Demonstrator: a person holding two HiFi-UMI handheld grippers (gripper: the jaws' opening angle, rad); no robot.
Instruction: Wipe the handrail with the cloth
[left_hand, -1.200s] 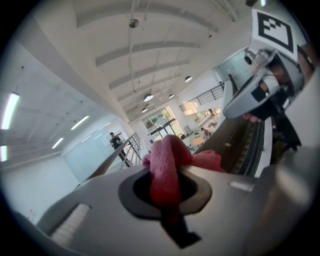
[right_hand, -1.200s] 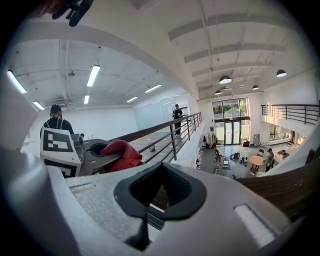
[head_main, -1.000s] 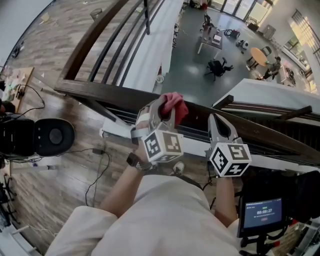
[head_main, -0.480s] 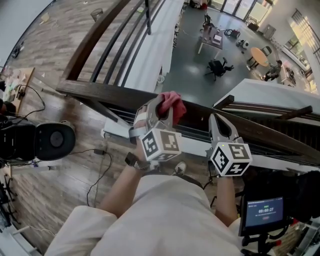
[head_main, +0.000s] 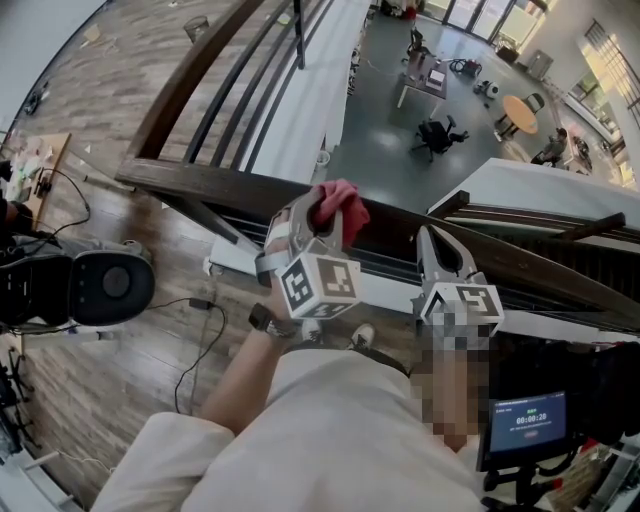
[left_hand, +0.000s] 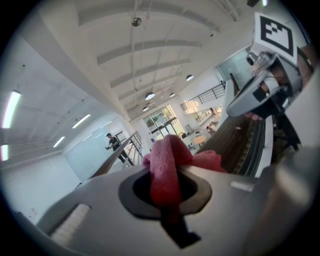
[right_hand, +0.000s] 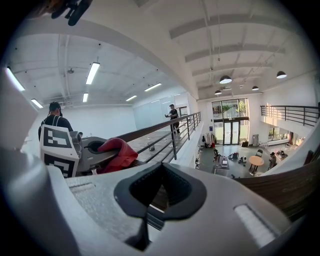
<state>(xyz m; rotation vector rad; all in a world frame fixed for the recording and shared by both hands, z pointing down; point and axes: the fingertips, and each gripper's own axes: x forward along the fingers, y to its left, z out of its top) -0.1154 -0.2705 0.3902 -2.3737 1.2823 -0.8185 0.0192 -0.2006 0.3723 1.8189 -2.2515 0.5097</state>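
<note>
A red cloth (head_main: 338, 205) is bunched between the jaws of my left gripper (head_main: 325, 218), which is shut on it and held just above the dark wooden handrail (head_main: 205, 183). I cannot tell whether the cloth touches the rail. In the left gripper view the cloth (left_hand: 169, 169) fills the jaw gap of the left gripper (left_hand: 169, 195). My right gripper (head_main: 437, 243) is shut on nothing, a short way to the right over the same rail. The right gripper view looks past that empty right gripper (right_hand: 159, 197) at the cloth (right_hand: 118, 153) and the handrail (right_hand: 282, 184).
Beyond the rail is a drop to a lower floor with tables and chairs (head_main: 436, 132). A black round device (head_main: 100, 286) and cables (head_main: 200, 330) lie on the wood floor at left. A small timer screen (head_main: 526, 421) stands at bottom right. A person (right_hand: 172, 116) stands far along the railing.
Almost nothing has changed. The left gripper with the cloth has edged slightly left and up; the right gripper stays where it was.
</note>
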